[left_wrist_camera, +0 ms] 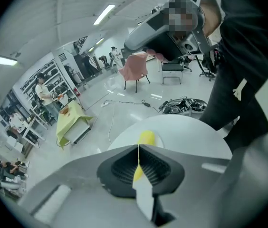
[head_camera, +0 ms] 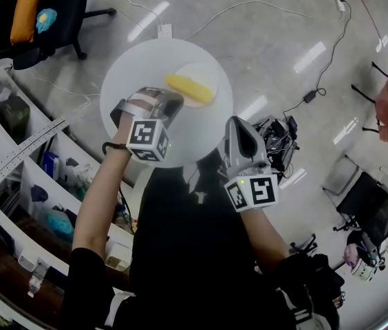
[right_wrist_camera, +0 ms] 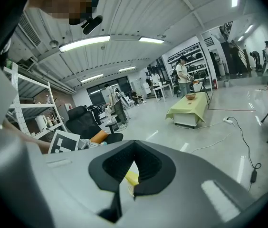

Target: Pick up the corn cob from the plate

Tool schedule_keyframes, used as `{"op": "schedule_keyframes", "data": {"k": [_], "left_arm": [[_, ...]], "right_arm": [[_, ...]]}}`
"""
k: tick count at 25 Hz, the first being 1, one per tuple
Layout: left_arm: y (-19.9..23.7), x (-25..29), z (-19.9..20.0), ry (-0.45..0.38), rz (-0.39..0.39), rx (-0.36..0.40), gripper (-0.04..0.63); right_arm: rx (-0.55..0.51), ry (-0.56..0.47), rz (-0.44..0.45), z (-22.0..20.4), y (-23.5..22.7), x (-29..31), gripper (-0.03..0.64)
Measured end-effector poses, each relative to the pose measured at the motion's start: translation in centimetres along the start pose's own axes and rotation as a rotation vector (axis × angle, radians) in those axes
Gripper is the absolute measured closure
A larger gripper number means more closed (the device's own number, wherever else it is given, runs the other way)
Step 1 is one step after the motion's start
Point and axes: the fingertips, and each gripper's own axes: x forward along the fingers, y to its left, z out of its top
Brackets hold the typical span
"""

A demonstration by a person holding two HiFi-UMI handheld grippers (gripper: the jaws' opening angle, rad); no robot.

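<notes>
Head view shows the corn cob (head_camera: pixel 190 88) lying across a pale plate (head_camera: pixel 204 71) whose rim barely stands out from the round white desk (head_camera: pixel 132 74). The cob is just ahead of the left tongs (head_camera: pixel 175 103) and ahead and to the left of the right tongs (head_camera: pixel 236 121). Both tongs are clenched on nothing, with their tips meeting, and in the gripper views their dark pads (left_wrist_camera: pixel 122 167) hide most of the cob, leaving only a yellow strip in the slit.

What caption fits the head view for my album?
Left gripper and right gripper poised by the corn cob on its white plate.
</notes>
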Motion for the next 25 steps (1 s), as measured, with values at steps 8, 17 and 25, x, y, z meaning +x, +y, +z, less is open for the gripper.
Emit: {"op": "schedule_keyframes", "data": {"k": [8, 17, 25], "left_arm": [[0.5, 2.4, -1.6, 0.054, -0.081, 0.027, 0.485], [-0.6, 5.9, -3.5, 0.127, -0.201, 0.08, 0.37], [-1.2, 9.2, -4.1, 0.167, -0.277, 0.104, 0.291]], "right_arm": [[0.016, 0.03, -0.013, -1.0, -0.4, 0.6, 0.607], [0.033, 0.059, -0.023, -2.4, -1.1, 1.3, 0.607], [0.047, 0.086, -0.039, -3.6, -1.9, 1.4, 0.607]]}}
